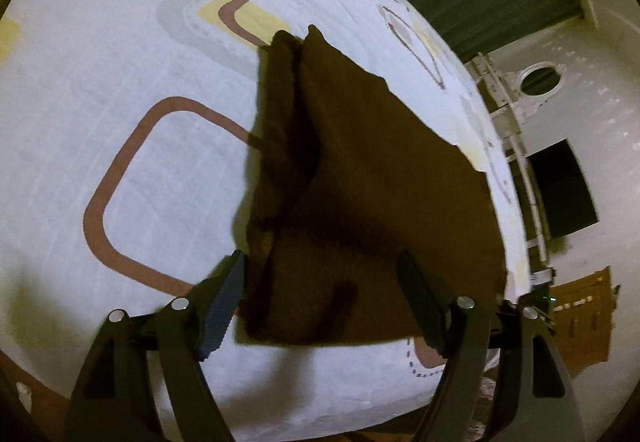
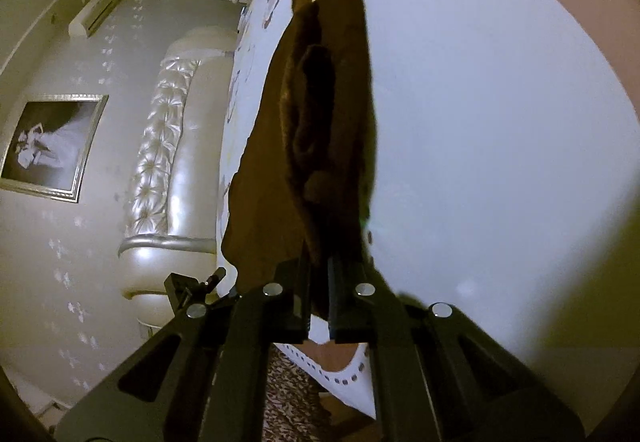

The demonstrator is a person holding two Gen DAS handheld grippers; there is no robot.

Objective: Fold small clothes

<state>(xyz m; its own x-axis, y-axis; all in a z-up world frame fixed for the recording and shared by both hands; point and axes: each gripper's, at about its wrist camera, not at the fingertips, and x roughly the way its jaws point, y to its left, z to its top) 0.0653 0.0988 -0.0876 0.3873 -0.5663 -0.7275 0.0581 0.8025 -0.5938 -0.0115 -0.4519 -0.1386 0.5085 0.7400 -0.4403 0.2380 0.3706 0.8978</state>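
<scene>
The brown garment lay across the patterned bed sheet, near the bed's edge, with one long side bunched into a raised ridge and the rest spread flat. In the left wrist view the left gripper hovered over the near hem with its jaws released and spread wide, one finger on either side of the cloth's near corner, pinching nothing. In the right wrist view the right gripper had its jaws clenched on a gathered fold of the same garment, which rose away from the fingers in thick layered pleats toward the far end of the bed. How many layers sat between those jaws was hard to make out, since the fabric was dark and the light dim.

The fold seemed partway done, one side already doubled over. The main risk from here was that the right grip held only some of the layers, so that a lift or pull would let the inner ones slide out and undo the fold. With the left jaws not yet closed, the free corner could also drag across the sheet and skew the fold. The garment sat close enough to the mattress edge that a careless sweep might carry it off toward the tufted headboard.
</scene>
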